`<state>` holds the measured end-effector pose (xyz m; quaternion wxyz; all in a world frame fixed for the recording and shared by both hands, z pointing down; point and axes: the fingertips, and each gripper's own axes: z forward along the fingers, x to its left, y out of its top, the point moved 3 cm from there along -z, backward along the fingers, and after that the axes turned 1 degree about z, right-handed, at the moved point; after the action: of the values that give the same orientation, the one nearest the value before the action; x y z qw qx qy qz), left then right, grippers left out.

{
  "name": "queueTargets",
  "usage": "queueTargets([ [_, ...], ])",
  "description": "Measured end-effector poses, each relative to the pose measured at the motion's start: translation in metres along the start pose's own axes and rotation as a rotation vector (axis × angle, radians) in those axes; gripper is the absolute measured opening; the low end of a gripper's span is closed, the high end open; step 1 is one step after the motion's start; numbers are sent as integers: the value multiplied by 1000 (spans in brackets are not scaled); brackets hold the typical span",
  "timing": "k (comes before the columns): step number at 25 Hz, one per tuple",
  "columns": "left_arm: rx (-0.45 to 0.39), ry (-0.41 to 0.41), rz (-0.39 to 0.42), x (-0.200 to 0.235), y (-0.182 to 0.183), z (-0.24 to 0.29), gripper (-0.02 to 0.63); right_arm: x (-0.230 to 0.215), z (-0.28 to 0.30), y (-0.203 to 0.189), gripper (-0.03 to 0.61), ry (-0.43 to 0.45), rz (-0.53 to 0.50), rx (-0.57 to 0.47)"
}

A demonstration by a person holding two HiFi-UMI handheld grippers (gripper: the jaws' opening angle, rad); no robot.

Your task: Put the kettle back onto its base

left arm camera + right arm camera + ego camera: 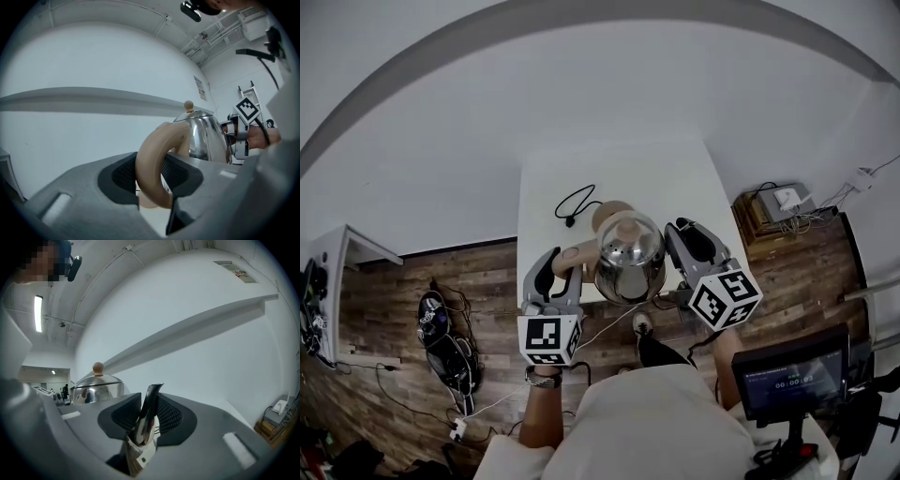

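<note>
Two grips carry the kettle (630, 258) in the air, just in front of its base (607, 212). The left gripper (566, 259) is closed on the beige handle (152, 171), and the right gripper (679, 240) pinches the thin metal spout (146, 418). The spout is polished and narrow, so it may slide in that grip and let the body tilt or swing. The kettle also hides most of the base from above, so it could land off-centre, or on the black cord (574, 202) lying just beside the base. The near edge of the table (666, 173) seems close below the kettle, with floor on the person's side. Beyond the base the top is bare up to the wall.
</note>
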<state>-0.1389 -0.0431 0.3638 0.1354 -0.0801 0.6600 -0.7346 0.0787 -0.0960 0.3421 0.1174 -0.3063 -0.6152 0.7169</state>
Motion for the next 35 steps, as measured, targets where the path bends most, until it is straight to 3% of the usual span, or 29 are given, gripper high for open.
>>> queueTargets([
  [10,44,24,-19,38,-18,91,146,-54,92,-6,95,18,29,59],
  [35,119,55,15,57,-59,125,146,-77,136,-46,94,64,22,188],
])
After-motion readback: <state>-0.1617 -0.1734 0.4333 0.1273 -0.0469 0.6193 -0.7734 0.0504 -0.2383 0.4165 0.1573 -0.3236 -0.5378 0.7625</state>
